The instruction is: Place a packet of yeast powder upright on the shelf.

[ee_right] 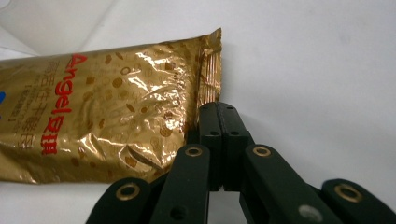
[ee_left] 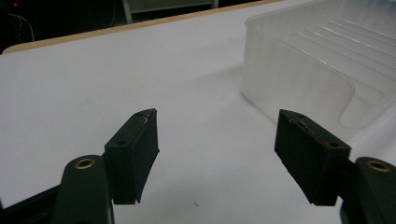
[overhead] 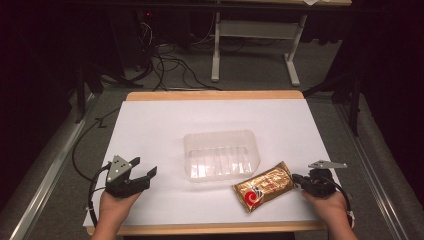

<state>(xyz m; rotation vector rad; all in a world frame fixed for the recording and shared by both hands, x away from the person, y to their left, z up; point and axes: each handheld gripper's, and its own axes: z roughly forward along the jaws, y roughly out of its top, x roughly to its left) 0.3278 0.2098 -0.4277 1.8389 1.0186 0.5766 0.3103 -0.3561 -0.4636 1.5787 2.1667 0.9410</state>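
The gold foil packet with red lettering [overhead: 264,186] lay flat on the white-covered bench [overhead: 150,130], at about five o'clock from the clear ribbed plastic tray [overhead: 221,155] and just beside its near right corner, not in it. The right tongs [overhead: 298,179] stood at the packet's three o'clock end. In the right gripper view these tongs [ee_right: 222,114] were clenched pad to pad beside the crimped end seal; whether any foil was caught between the pads could not be told. The left tongs [overhead: 144,168] were released, jaws apart over bare bench at about eight o'clock from the tray, gripping nothing, as the left gripper view confirmed [ee_left: 217,140].

Judged step: engaging the packet at its end, presumably for transfer into the tray. The next move would call for a confirmed hold on the seal, a clean lift, and travel toward eleven o'clock over the tray rim. The left tongs could steady the light tray.
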